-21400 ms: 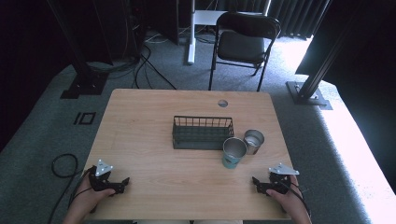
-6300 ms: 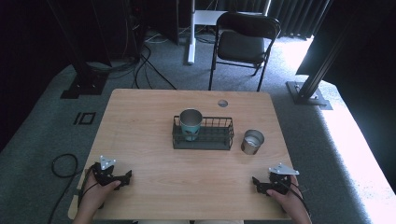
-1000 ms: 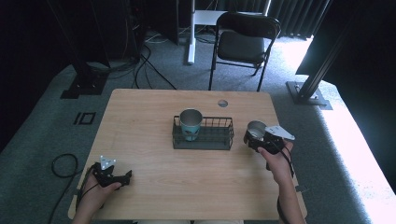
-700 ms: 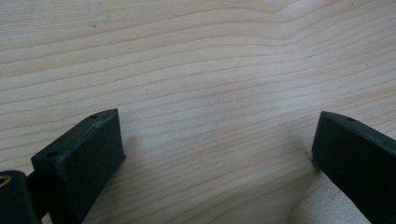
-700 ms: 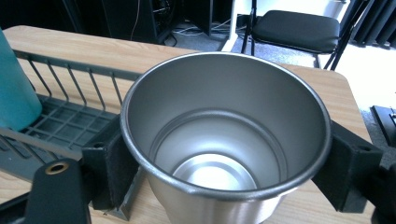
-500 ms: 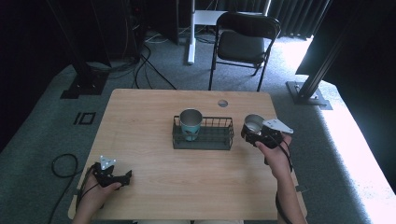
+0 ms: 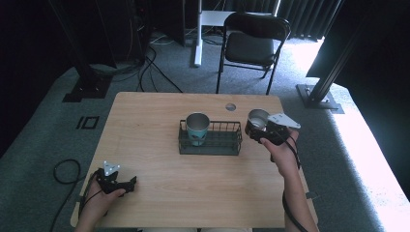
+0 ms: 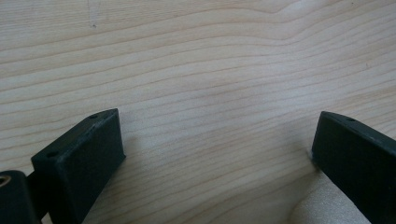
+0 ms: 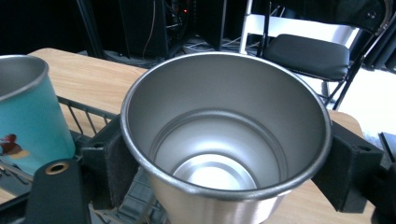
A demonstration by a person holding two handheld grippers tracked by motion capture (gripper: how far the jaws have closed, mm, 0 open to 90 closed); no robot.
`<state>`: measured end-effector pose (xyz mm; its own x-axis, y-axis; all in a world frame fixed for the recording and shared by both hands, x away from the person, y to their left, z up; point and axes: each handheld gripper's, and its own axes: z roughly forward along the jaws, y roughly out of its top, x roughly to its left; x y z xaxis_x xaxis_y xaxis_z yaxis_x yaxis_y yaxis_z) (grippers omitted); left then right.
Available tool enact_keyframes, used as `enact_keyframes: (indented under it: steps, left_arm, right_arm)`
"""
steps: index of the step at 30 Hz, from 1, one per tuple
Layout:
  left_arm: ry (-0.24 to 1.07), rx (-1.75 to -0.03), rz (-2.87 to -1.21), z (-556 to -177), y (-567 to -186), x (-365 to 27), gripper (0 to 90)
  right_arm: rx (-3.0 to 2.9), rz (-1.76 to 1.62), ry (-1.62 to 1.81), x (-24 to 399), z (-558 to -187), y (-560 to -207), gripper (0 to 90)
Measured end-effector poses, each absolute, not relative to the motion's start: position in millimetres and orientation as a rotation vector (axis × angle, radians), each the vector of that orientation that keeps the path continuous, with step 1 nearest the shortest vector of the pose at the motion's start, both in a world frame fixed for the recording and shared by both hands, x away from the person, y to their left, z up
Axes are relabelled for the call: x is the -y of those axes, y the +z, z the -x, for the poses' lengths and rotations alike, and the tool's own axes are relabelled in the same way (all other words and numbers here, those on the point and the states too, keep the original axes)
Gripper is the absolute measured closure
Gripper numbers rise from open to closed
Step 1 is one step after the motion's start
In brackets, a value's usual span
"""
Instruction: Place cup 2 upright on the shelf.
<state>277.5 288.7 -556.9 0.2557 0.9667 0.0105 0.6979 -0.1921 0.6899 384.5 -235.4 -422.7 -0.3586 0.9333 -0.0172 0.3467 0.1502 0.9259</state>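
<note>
R gripper (image 7: 257,129) clamps steel cup (image 7: 256,119) upright, lifted just beside wire basket (image 7: 210,143) w/ teal cup (image 7: 197,127) inside; L gripper (image 7: 126,184) rests well away from basket, jaws wide, empty.

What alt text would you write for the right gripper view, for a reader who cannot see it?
An empty steel cup sits clamped between the right gripper's two black jaws. Left of it, a teal cup stands in a wire basket on the wooden table.
</note>
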Motion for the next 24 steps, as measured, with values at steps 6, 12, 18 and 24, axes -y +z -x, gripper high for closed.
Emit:
enact_keyframes:
  steps: [6,12,18,24]
  left_arm:
    - [0.614,-1.507,-1.961,-277.5,-557.0,-288.4,3.0]
    - [0.616,-1.506,-1.962,-277.5,-557.0,-288.6,3.0]
    - [0.614,-1.506,-1.962,-277.6,-557.0,-288.6,3.0]
    - [0.614,-1.506,-1.962,-277.5,-557.0,-288.6,3.0]
  right_arm:
    - [-1.818,-1.209,1.219,224.7,-387.0,-416.7,18.1]
    - [-1.839,-1.18,1.231,214.2,-389.7,-411.1,18.1]
    - [-1.855,-1.162,1.25,203.3,-392.8,-408.5,18.1]
    - [-1.88,-1.139,1.268,189.9,-395.3,-408.2,18.1]
